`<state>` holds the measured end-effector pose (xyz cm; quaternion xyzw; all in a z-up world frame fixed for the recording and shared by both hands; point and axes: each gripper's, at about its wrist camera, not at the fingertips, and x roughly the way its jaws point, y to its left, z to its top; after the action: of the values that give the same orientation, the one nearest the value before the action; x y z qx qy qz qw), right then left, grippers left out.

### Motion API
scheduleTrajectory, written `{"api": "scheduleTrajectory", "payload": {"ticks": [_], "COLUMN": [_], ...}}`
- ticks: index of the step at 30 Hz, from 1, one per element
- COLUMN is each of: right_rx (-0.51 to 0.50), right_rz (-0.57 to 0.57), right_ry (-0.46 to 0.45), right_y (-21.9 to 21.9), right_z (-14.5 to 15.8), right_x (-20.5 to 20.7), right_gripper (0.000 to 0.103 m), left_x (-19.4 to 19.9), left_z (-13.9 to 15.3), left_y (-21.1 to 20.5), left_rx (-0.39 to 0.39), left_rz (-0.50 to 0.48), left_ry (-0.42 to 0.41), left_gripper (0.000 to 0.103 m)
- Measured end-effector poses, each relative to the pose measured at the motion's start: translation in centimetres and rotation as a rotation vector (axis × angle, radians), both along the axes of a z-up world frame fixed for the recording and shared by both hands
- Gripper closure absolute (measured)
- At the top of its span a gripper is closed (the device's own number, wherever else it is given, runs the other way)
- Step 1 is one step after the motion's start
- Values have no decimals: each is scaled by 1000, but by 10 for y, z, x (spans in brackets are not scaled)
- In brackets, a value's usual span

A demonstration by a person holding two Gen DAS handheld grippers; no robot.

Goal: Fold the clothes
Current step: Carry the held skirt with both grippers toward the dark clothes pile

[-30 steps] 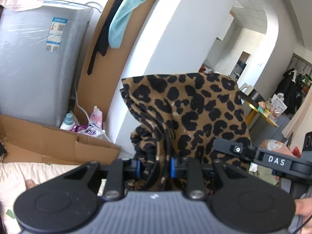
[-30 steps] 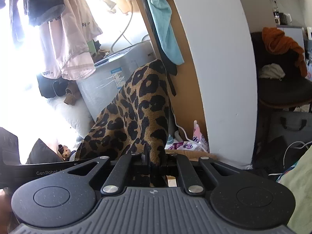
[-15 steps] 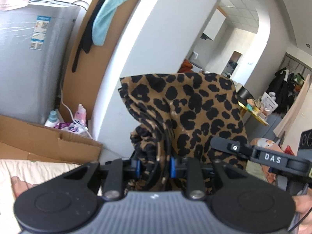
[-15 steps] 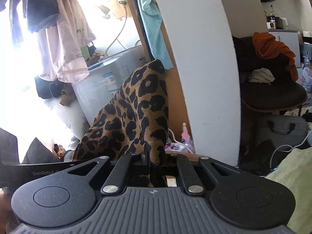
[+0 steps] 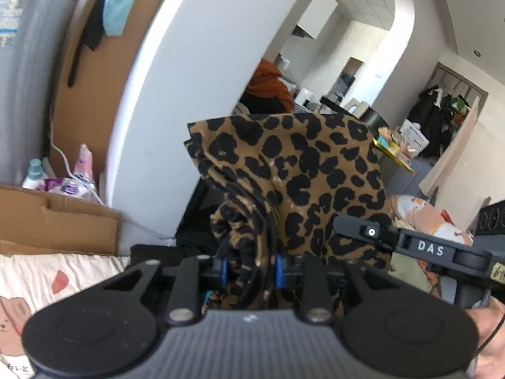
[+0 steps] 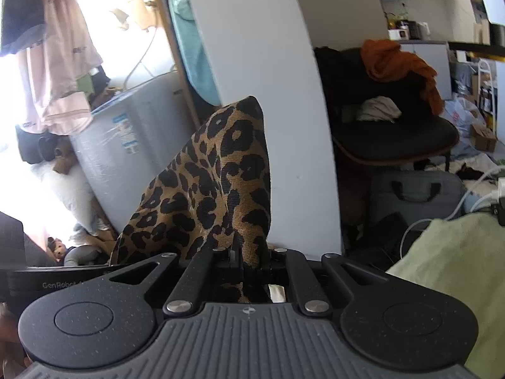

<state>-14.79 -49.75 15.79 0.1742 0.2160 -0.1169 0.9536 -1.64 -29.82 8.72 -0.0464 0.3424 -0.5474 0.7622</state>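
Between the two claws, a leopard-print cloth [image 5: 300,170] is hanging in the air, gripped at both ends. The left claw [image 5: 249,268] is clenching a thick bunched fold between its blue pads [image 5: 222,271], while the right claw [image 6: 249,260] is pinching a thin corner that is standing up just ahead of it. Beyond the cloth, a white pillar [image 6: 284,72] is rising.

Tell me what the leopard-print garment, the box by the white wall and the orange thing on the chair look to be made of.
Leopard-print garment: woven or fine-knit cloth, matte; a ribbed weave shows up close and it creases softly where bunched.
Box: brown corrugated cardboard, dull, with a raw cut flap edge.
Orange thing: soft crumpled fabric, matte, possibly knit; too far off to tell.
Black chair: seat looks like dark cloth, uncertain.
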Motion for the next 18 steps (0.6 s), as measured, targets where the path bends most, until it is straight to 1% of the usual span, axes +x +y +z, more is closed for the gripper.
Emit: {"api": "scheduleTrajectory", "payload": {"ticks": [4, 9, 18], "right_rx": [5, 17, 52], "right_rz": [-22, -42, -60], "right_ry": [15, 48, 105], "right_y": [-15, -31, -66], "right_z": [-24, -60, -132], "right_x": [3, 16, 56], "right_gripper": [97, 97, 97], "left_x": [5, 21, 52], "left_z": [-24, -59, -127], "left_y": [-15, -32, -63], "left_rx": [22, 46, 69], "left_rz": [-30, -43, -46], "left_ry": [14, 36, 88], "left_gripper": [75, 75, 75]}}
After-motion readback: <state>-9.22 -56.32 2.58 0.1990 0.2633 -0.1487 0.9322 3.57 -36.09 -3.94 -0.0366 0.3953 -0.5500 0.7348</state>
